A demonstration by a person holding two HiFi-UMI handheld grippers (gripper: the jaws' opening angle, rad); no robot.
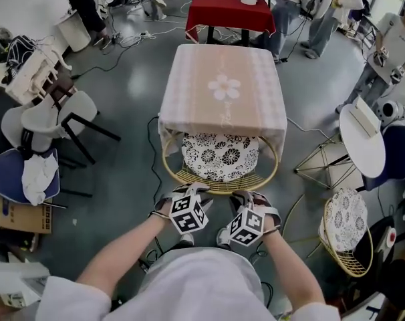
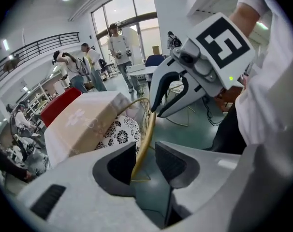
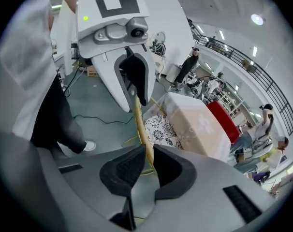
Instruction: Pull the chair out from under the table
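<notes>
A gold wire chair [image 1: 220, 158] with floral cushion sits tucked under the pink-clothed square table [image 1: 222, 89] at twelve o'clock. The right gripper [image 3: 147, 164] pinches its back rim [image 1: 219, 188]; the left gripper [image 2: 145, 161] straddles it, jaws spread. The pull looks unstarted.

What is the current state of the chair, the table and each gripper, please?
chair: pushed in, seat half under the table.
table: standing, covered by a cloth.
left gripper: open, fingers either side of the chair's gold rim, not clamping it.
right gripper: shut, fingers clamped on that rim.
</notes>
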